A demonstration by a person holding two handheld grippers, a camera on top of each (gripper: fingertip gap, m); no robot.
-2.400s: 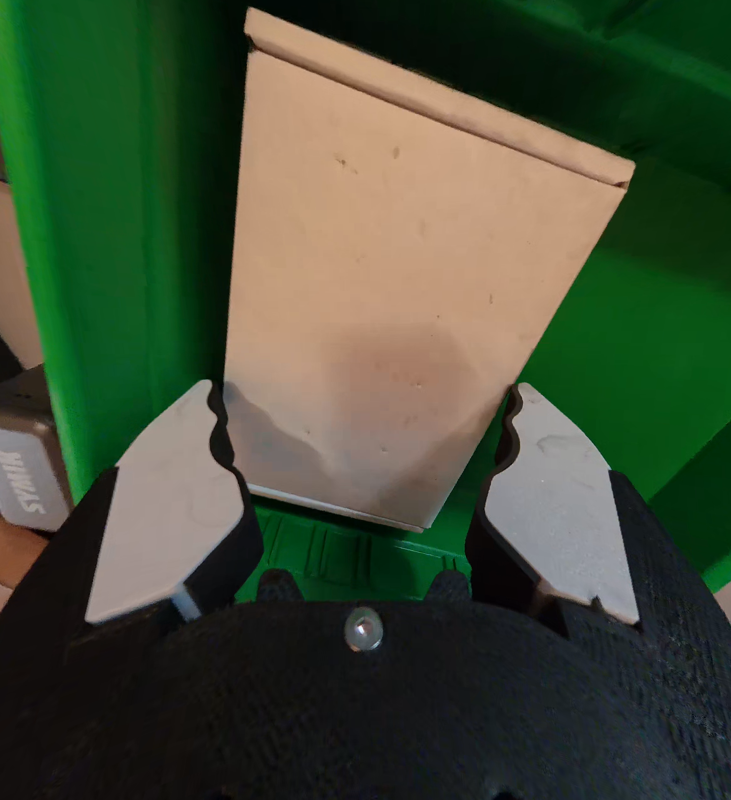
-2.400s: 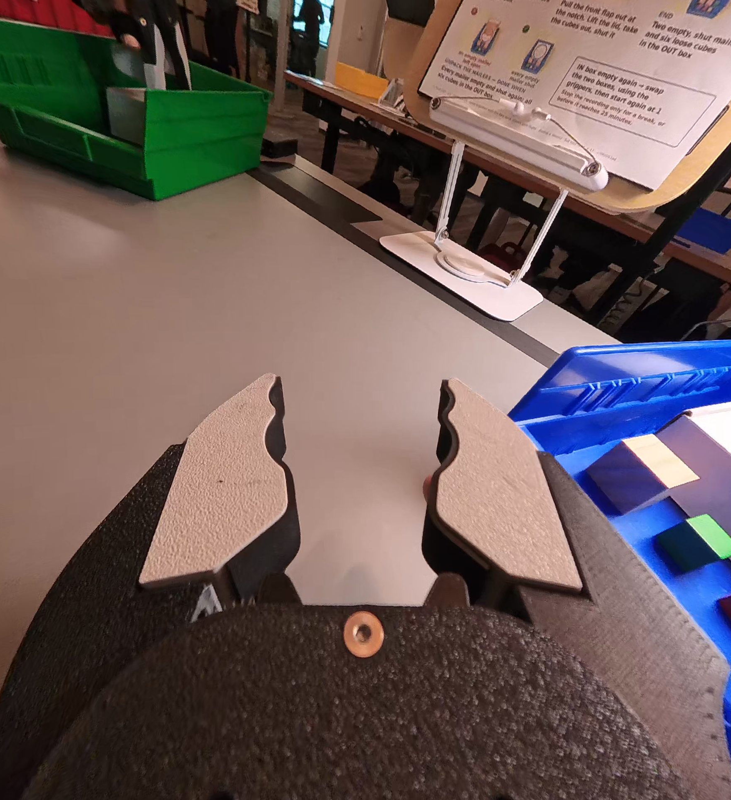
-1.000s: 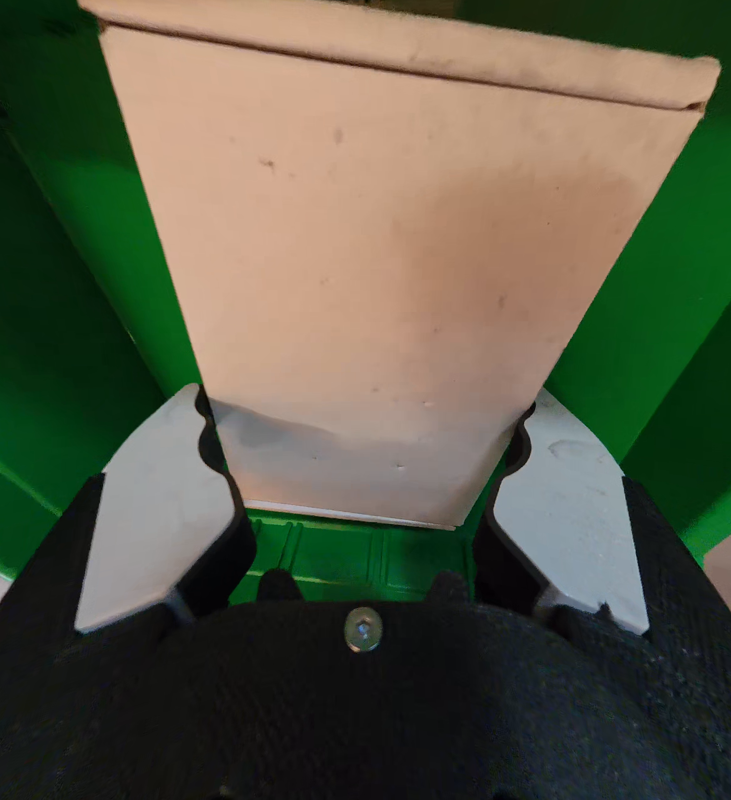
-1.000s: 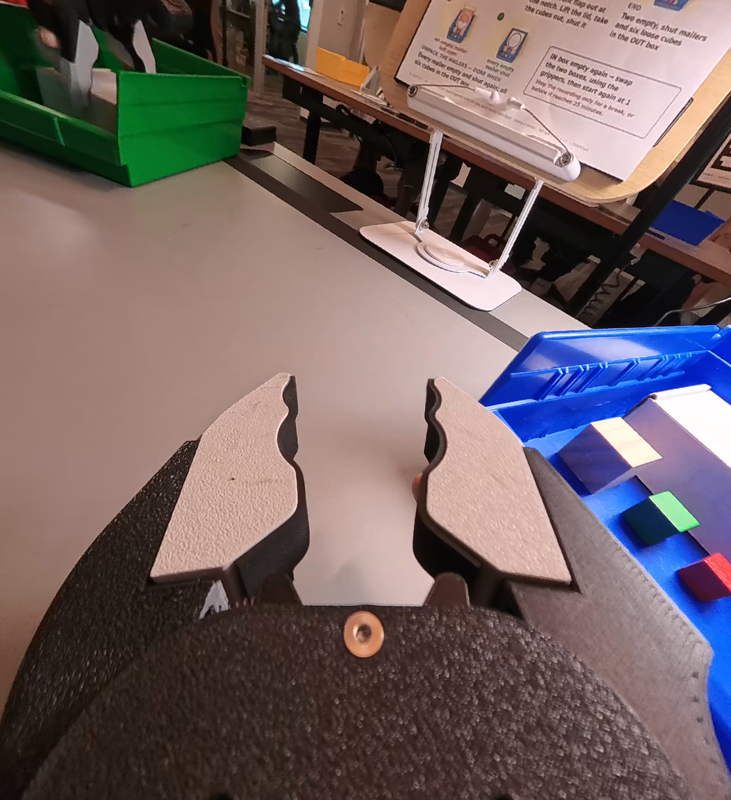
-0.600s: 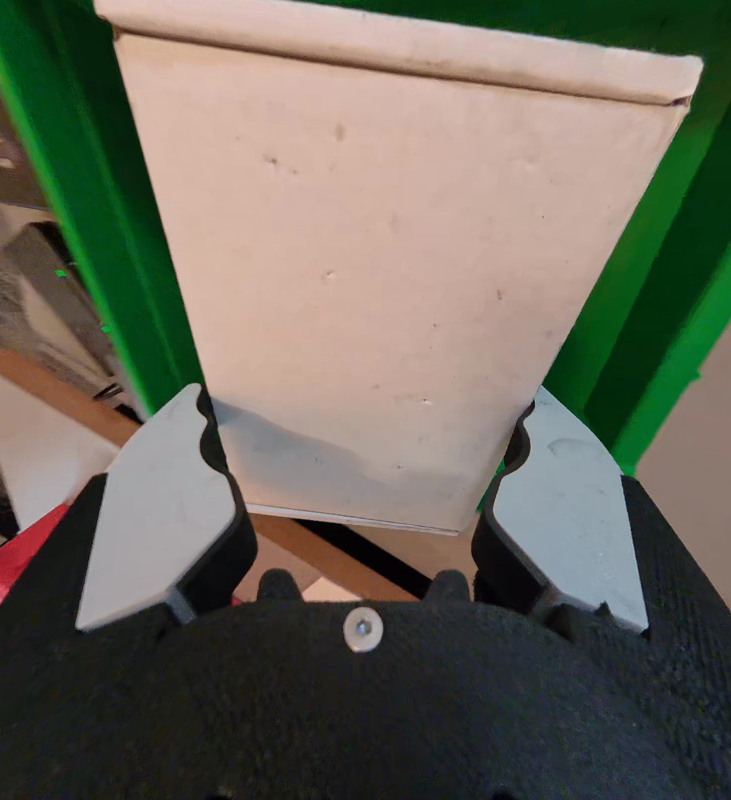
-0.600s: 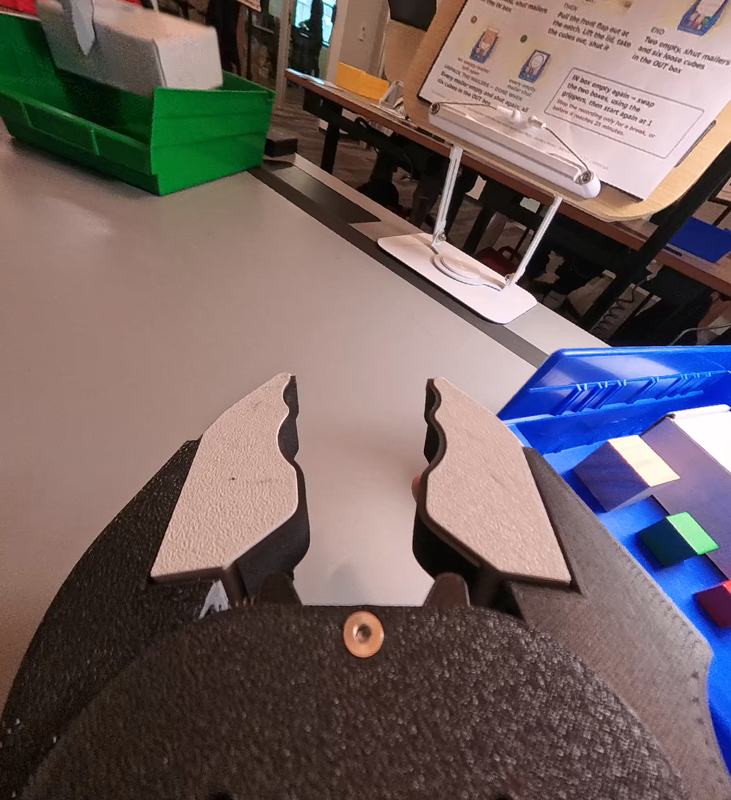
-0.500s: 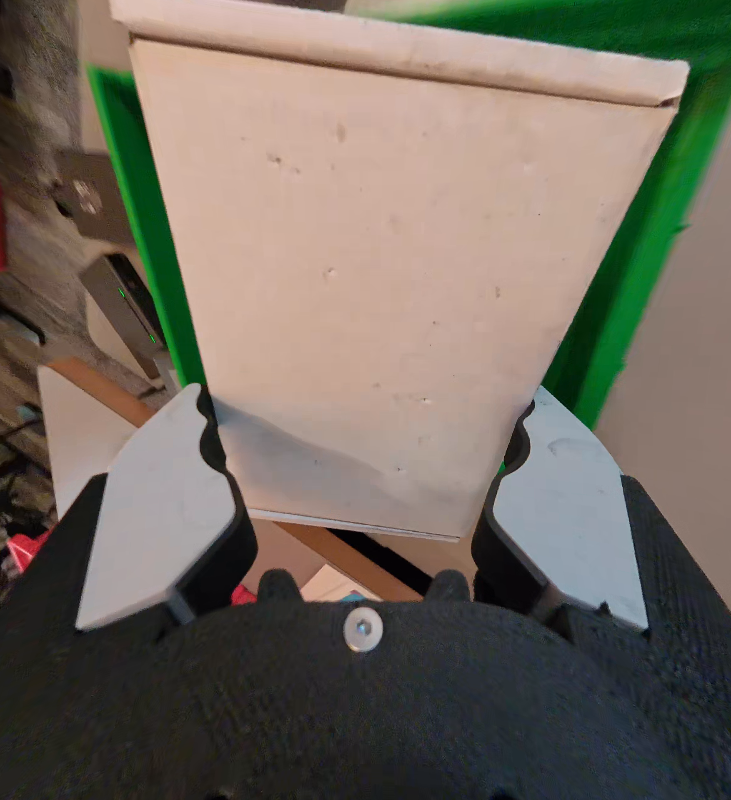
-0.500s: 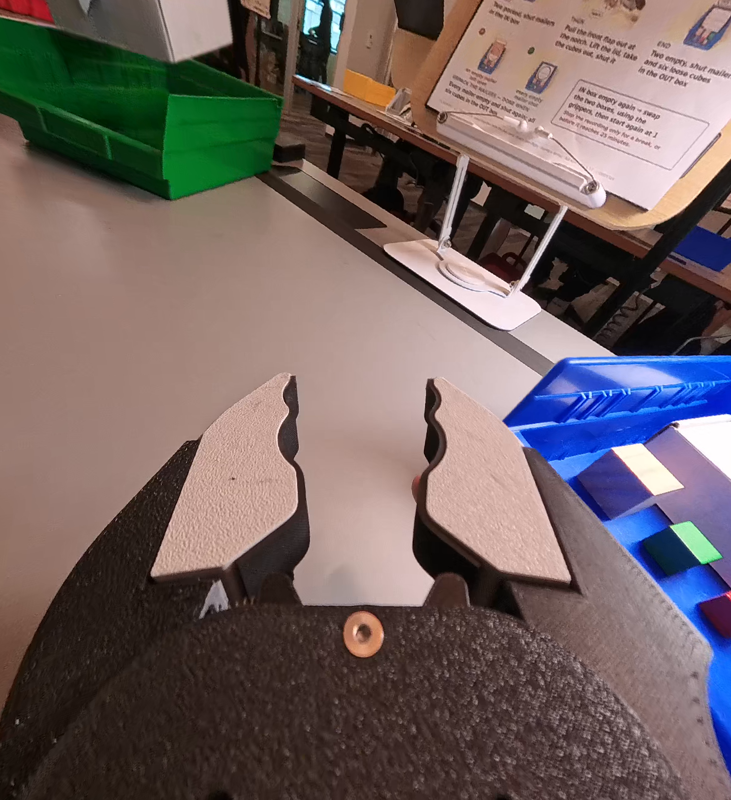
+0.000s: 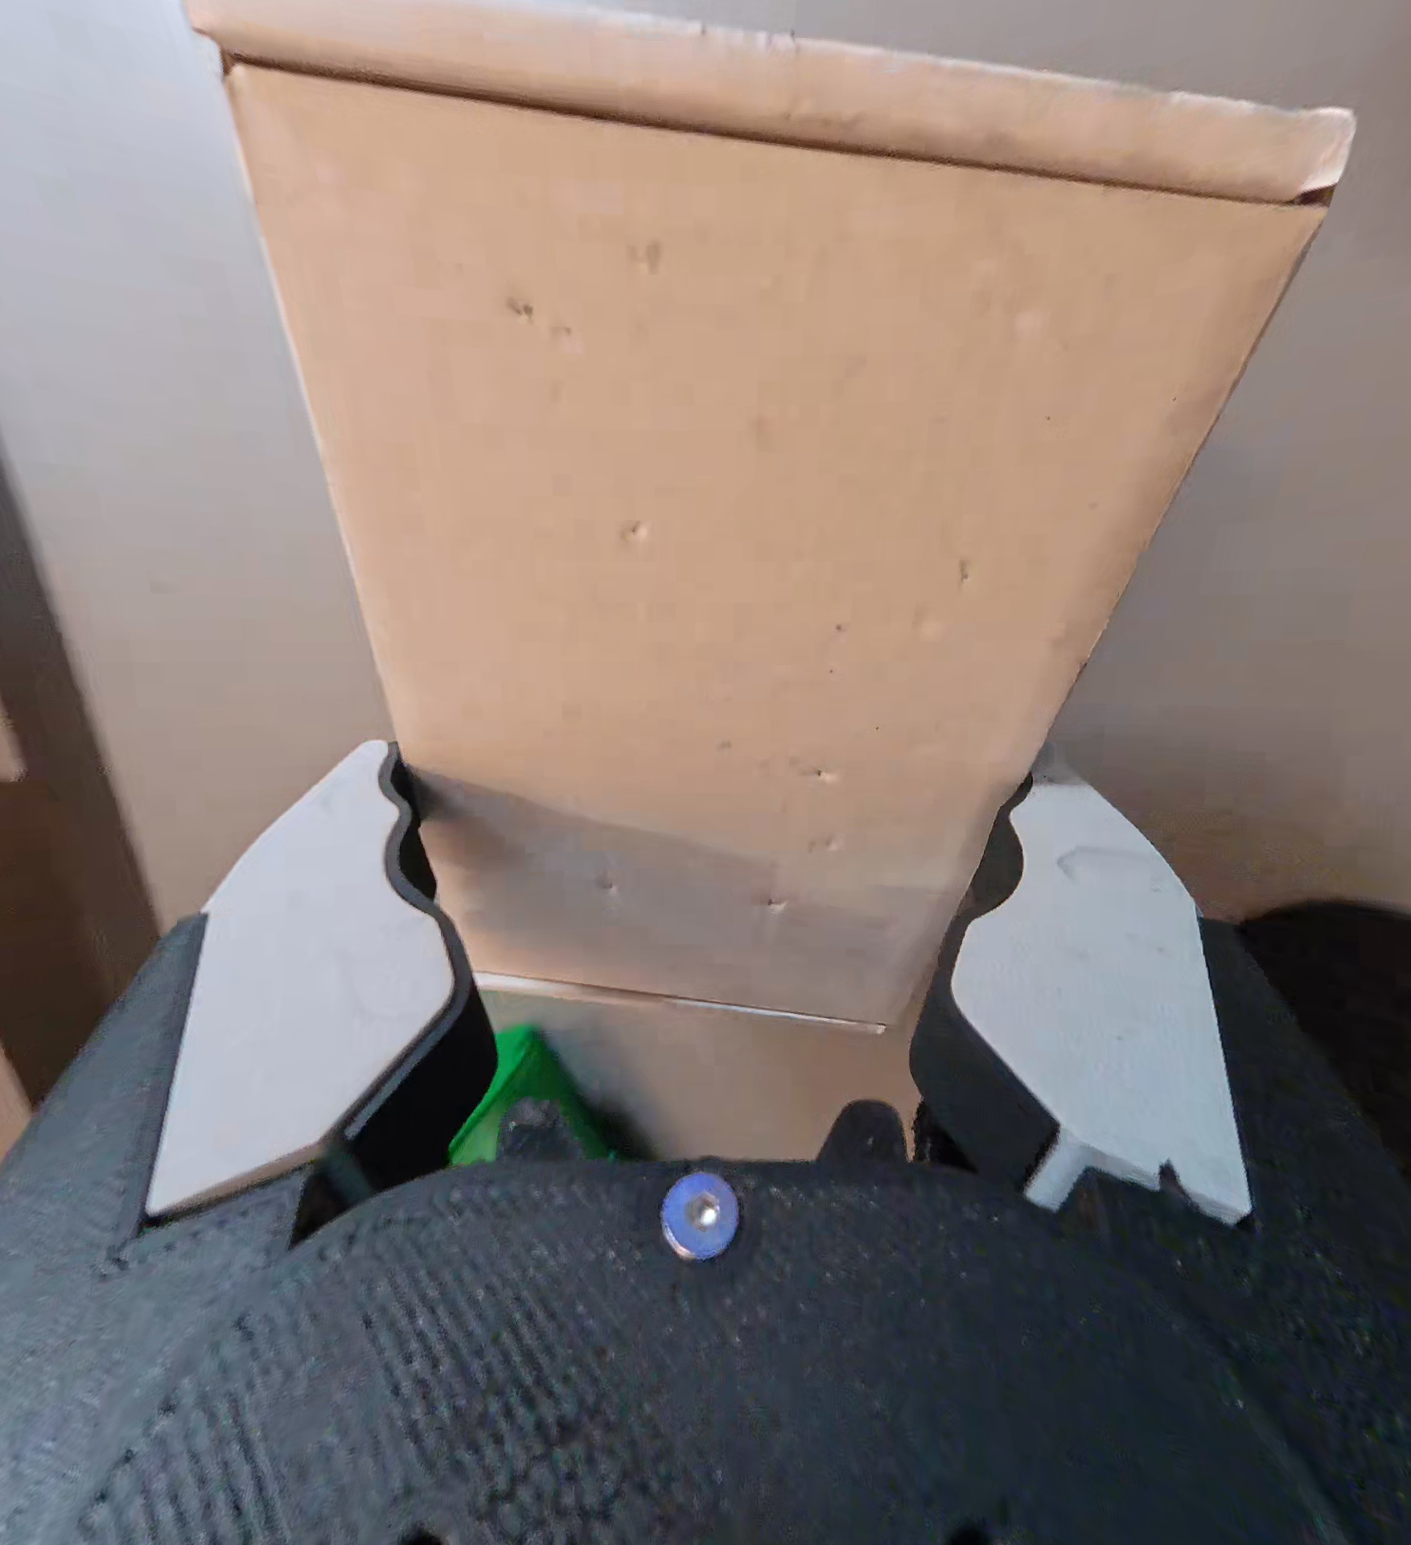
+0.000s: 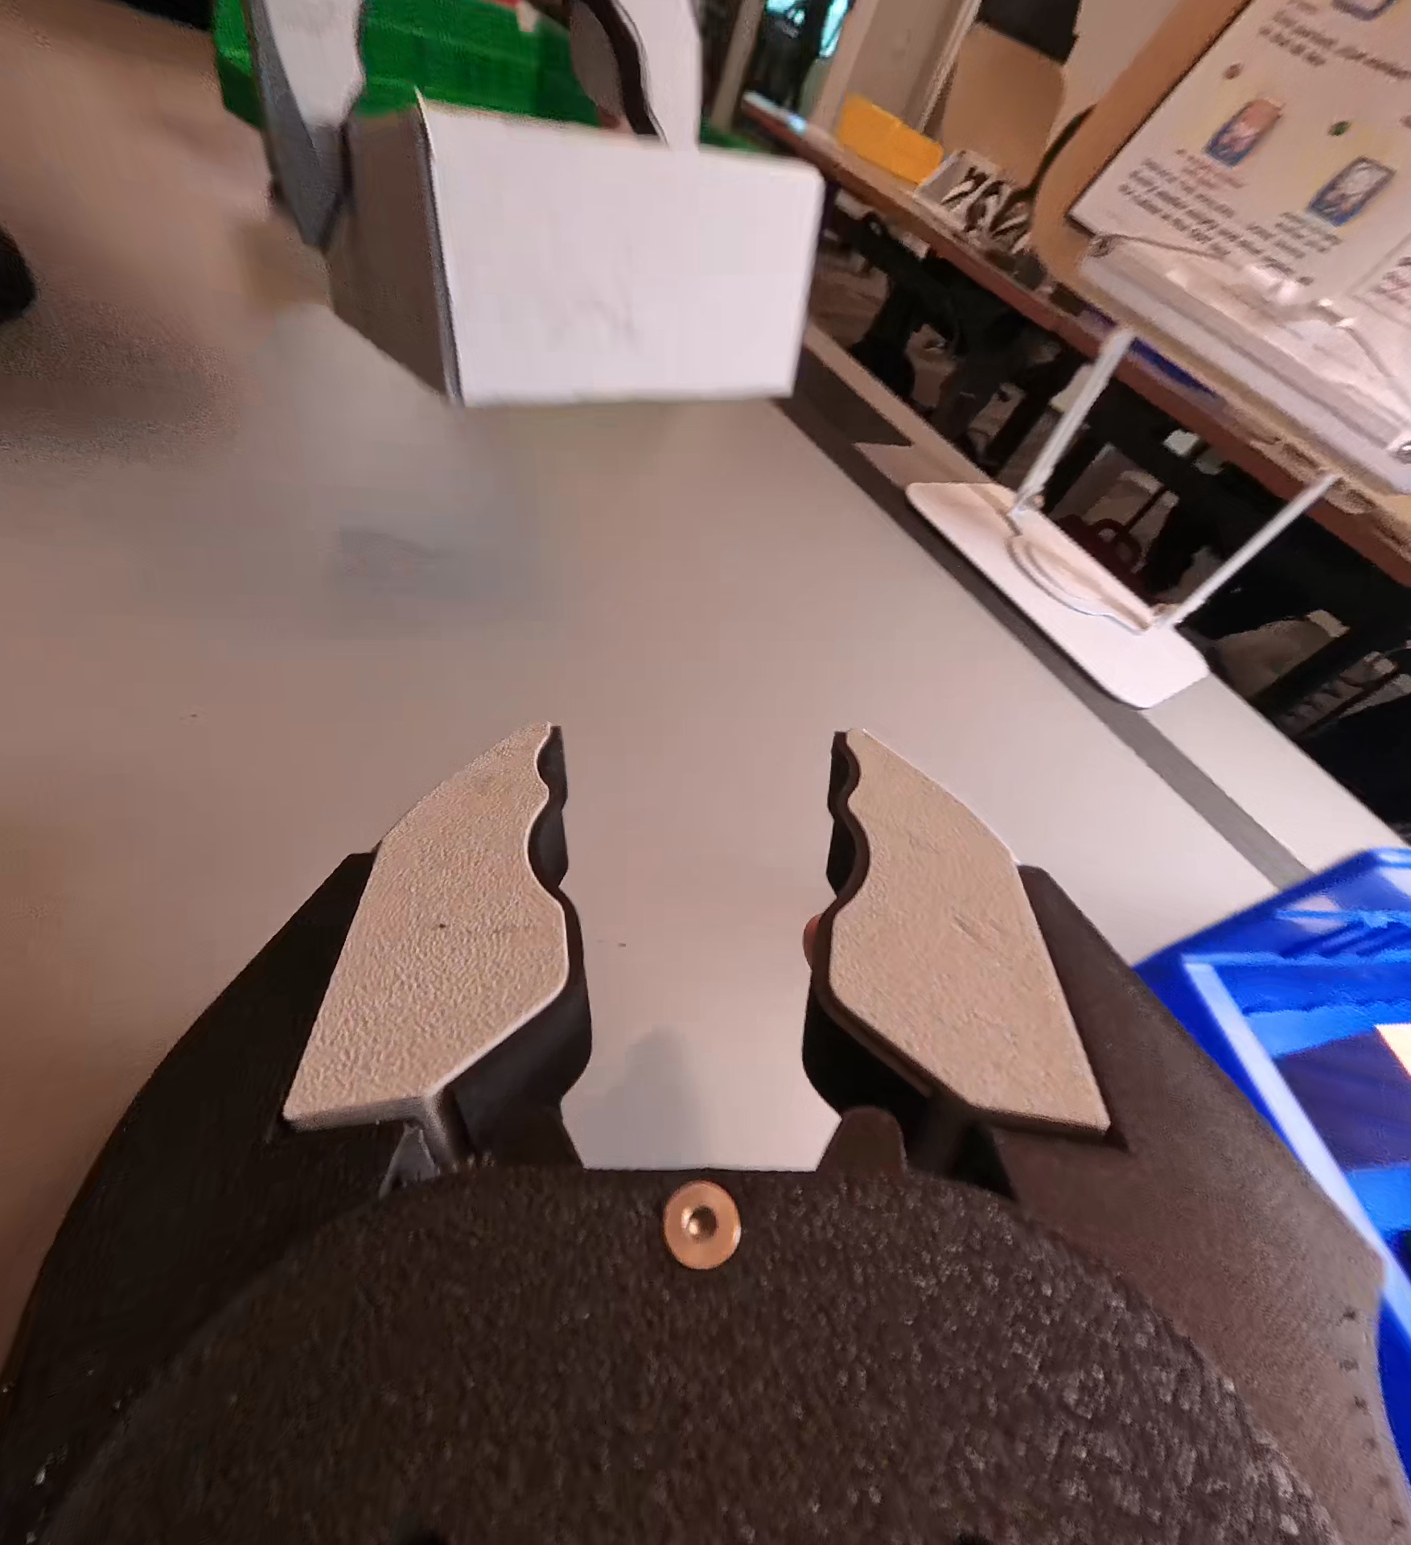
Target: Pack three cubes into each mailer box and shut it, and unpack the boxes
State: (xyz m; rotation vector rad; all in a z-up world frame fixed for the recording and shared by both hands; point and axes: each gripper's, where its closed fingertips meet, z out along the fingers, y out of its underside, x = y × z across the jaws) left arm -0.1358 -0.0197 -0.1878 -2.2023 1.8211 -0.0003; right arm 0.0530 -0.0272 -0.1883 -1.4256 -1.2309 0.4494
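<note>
We take the mailer box (image 9: 736,518) as our landmark: our left gripper (image 9: 702,803) has both fingers pressed against its two sides, holding it shut-lidded above the grey bench (image 10: 284,635), and in the right wrist view the same box (image 10: 602,259) hangs in the air with a faint shadow on the bench below it. Its top face is scuffed and pitted with small dents, and it looks tan in the left wrist view and white from the other side. Behind the box, farther from us, stands the green bin (image 10: 468,58), partly hidden by it; a sliver of green (image 9: 518,1103) also shows beneath the box between the left gripper's fingers. Our right gripper (image 10: 698,761) is nearer to us than the box, well apart from it, its jaws moderately apart with nothing between them, low over the bare bench. To the right of the box, along the bench's dark edge strip, a white stand (image 10: 1061,585) carries a printed instruction board (image 10: 1304,184). Nearest us on that side sits the blue bin (image 10: 1287,970), its contents mostly cut off by the frame. Beyond the bench edge we see other tables (image 10: 978,251) and dark legs in a cluttered room.
</note>
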